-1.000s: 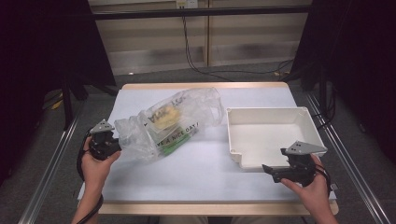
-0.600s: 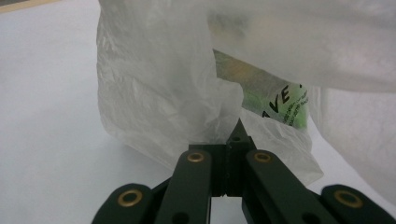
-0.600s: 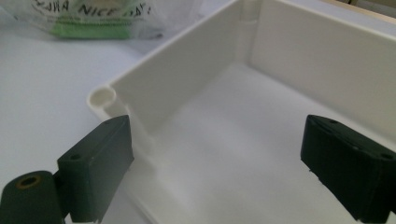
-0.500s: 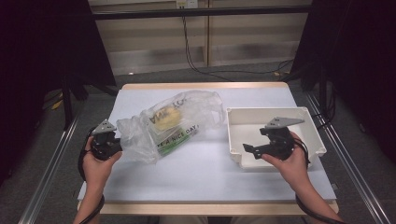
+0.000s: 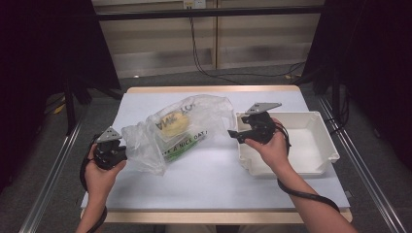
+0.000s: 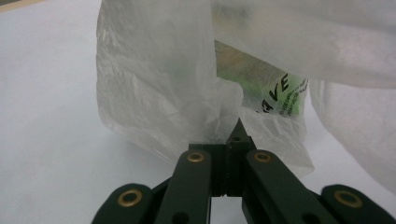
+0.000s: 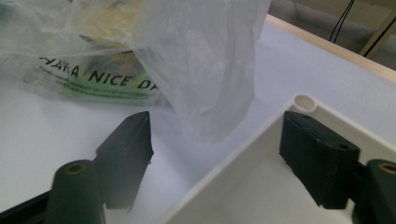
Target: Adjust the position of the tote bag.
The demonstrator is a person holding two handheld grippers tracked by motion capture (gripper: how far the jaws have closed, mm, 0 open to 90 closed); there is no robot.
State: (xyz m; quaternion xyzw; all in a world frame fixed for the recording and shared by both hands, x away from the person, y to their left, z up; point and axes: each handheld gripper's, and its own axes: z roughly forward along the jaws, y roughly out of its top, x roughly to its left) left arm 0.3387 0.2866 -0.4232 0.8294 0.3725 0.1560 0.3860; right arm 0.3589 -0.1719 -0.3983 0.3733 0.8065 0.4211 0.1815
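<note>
Left gripper (image 5: 115,154) clamped on crumpled clear plastic bag (image 5: 182,128). Right gripper (image 5: 241,134), jaws just closing but empty, now over white tray's (image 5: 318,162) rim, bag's free end just ahead: second grasp likely next.

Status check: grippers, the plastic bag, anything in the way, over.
Left gripper shut on plastic bag edge. Right gripper open, jaws just been closing, nothing between them, over white tray corner, facing bag. Nothing blocking between.

Crinkled glossy plastic bag (image 5: 180,128); matt plastic tray (image 5: 311,141).
</note>
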